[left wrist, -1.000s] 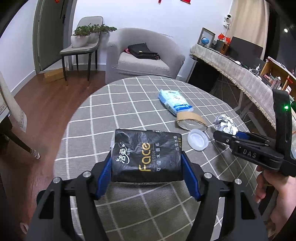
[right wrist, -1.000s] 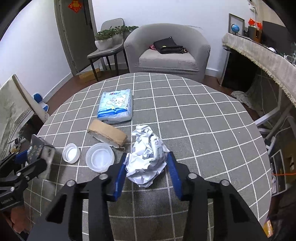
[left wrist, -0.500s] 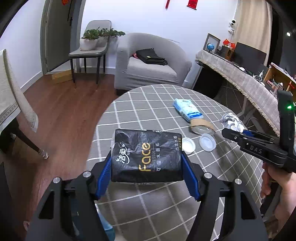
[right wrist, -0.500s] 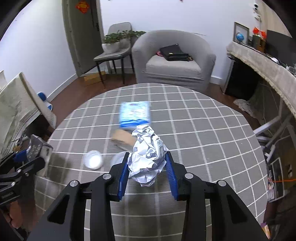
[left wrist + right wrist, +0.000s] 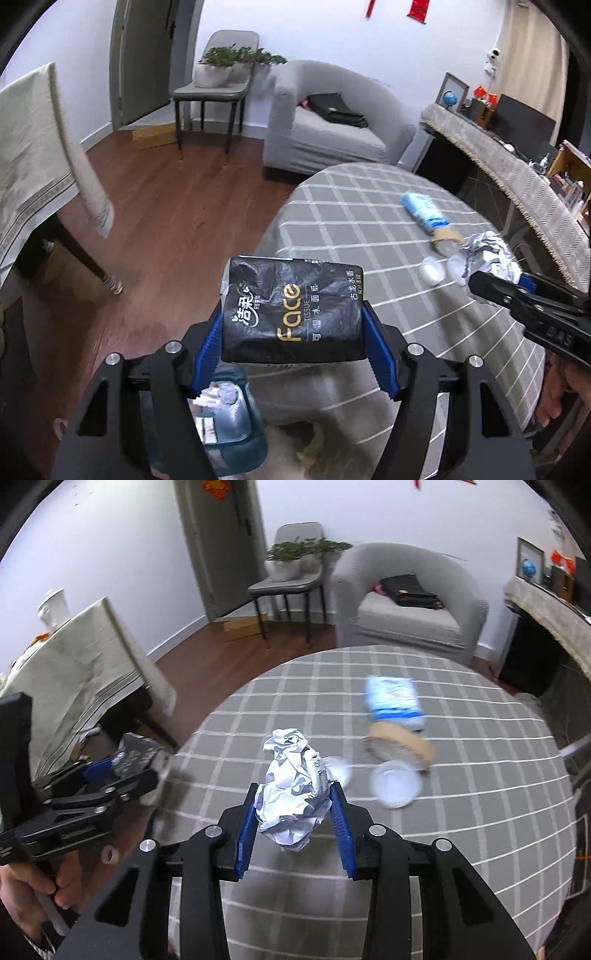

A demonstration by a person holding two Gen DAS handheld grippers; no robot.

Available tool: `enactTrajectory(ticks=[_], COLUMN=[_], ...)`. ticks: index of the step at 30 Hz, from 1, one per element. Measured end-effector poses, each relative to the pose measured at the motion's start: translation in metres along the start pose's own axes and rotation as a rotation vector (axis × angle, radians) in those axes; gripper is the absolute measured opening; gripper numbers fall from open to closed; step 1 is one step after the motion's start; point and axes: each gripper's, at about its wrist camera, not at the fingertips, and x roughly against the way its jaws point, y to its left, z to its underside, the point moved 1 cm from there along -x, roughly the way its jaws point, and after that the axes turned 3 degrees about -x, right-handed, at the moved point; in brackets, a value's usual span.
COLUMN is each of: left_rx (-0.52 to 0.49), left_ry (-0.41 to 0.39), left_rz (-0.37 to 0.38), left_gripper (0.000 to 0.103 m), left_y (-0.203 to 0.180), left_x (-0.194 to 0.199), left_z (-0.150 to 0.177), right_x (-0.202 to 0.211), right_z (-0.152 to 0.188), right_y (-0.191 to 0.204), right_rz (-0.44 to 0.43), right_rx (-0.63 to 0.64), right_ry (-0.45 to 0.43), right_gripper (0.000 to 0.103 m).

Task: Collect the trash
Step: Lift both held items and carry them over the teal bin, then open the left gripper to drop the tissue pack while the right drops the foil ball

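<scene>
Left gripper (image 5: pixel 291 332) clamping a black tissue pack (image 5: pixel 291 306), right gripper (image 5: pixel 295 825) clenched on crumpled paper (image 5: pixel 291 797), both best released squarely above the bin (image 5: pixel 229 417).

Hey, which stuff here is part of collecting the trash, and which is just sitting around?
Part of the job:
black tissue pack in left claw
crumpled white paper ball in right claw
blue bin below

Lying about:
blue-white tissue pack
brown tape roll
two clear plastic lids
</scene>
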Motion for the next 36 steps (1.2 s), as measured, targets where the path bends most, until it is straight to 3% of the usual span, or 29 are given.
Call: enactTrajectory(ticks=[8, 22, 36], left_rx=[0.056, 0.099, 0.116], left_ry=[0.043, 0.257, 0.507], left_rz=[-0.055, -0.19, -0.165], left_gripper=[0.071, 0.071, 0.071], left_y=[0.048, 0.128, 0.166], left_x=[-0.001, -0.038, -0.084], left_z=[0.027, 0.079, 0.138], right_x=[-0.01, -0.036, -0.077], right_z=[0.008, -0.001, 0.008], right_y=[0.06, 0.126, 0.168], right_rz=[-0.056, -0.158, -0.175], right_rx=[0.086, 0.126, 0.16], right_ry=[0.024, 0.063, 0.16], right_gripper=[0.038, 0.038, 0.038])
